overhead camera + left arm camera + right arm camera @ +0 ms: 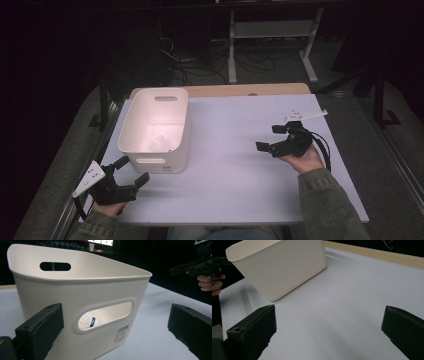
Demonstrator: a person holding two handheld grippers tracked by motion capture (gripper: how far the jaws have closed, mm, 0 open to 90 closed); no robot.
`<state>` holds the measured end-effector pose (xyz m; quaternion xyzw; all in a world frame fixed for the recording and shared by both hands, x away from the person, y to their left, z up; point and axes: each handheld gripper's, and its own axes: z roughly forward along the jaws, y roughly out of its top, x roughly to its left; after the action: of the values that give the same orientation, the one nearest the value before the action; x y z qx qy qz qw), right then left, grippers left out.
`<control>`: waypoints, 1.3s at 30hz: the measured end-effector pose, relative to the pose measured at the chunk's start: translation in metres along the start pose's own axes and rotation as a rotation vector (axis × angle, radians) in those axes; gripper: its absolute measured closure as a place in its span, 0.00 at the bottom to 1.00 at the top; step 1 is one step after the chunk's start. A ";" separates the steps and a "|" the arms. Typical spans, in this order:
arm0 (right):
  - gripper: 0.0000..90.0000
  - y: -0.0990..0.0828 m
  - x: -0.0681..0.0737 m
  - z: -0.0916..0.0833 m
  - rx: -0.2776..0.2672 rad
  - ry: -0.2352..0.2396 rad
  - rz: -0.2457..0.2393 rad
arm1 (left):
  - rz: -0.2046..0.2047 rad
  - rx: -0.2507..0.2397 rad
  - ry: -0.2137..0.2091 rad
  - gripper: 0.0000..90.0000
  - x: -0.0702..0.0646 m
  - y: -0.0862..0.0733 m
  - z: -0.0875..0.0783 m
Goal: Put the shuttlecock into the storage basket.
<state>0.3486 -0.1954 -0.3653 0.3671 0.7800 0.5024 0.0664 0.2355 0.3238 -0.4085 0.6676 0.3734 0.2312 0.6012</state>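
Both grippers, left gripper (134,170) and right gripper (271,137), gape empty; white bin (75,297) bears an unreadable barcode label (121,333).

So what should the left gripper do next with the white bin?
Probably ease the left gripper forward to the white bin. Its jaws stand open and empty, aimed at the near wall's handle slot, not yet touching.
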 end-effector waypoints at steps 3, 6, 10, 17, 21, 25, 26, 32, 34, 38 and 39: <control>0.00 -0.004 -0.002 -0.002 0.002 -0.004 0.003 | -0.008 -0.006 -0.002 0.00 -0.001 0.000 0.000; 0.00 -0.007 -0.002 -0.004 0.004 -0.011 0.005 | -0.008 -0.007 -0.002 0.00 -0.001 0.000 0.000; 0.00 -0.013 -0.003 -0.007 0.002 -0.011 0.010 | -0.009 -0.006 0.000 0.00 -0.001 0.000 0.000; 0.00 -0.021 -0.004 -0.012 -0.003 -0.019 0.020 | -0.009 -0.004 -0.001 0.00 -0.001 0.000 0.000; 0.00 -0.029 -0.004 -0.014 -0.001 -0.027 0.025 | -0.005 -0.006 -0.004 0.00 -0.001 0.000 0.000; 0.00 -0.034 -0.004 -0.016 -0.009 -0.032 0.028 | -0.010 -0.007 -0.003 0.00 -0.001 0.000 0.000; 0.00 -0.035 -0.004 -0.016 -0.013 -0.035 0.026 | -0.010 -0.006 -0.003 0.00 -0.001 0.000 0.000; 0.00 -0.041 -0.004 -0.019 -0.020 -0.043 0.025 | -0.012 -0.007 -0.004 0.00 -0.001 0.000 0.000; 0.00 -0.043 -0.004 -0.020 -0.026 -0.044 0.030 | -0.011 -0.007 -0.005 0.00 -0.001 0.000 0.000; 0.00 -0.049 -0.005 -0.023 -0.027 -0.053 0.034 | -0.009 -0.008 -0.008 0.00 -0.001 0.000 0.000; 0.00 -0.050 -0.005 -0.024 -0.029 -0.059 0.028 | -0.012 -0.011 -0.008 0.00 -0.001 0.000 0.000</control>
<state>0.3157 -0.2274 -0.3967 0.3917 0.7651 0.5035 0.0879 0.2351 0.3232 -0.4084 0.6631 0.3737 0.2269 0.6075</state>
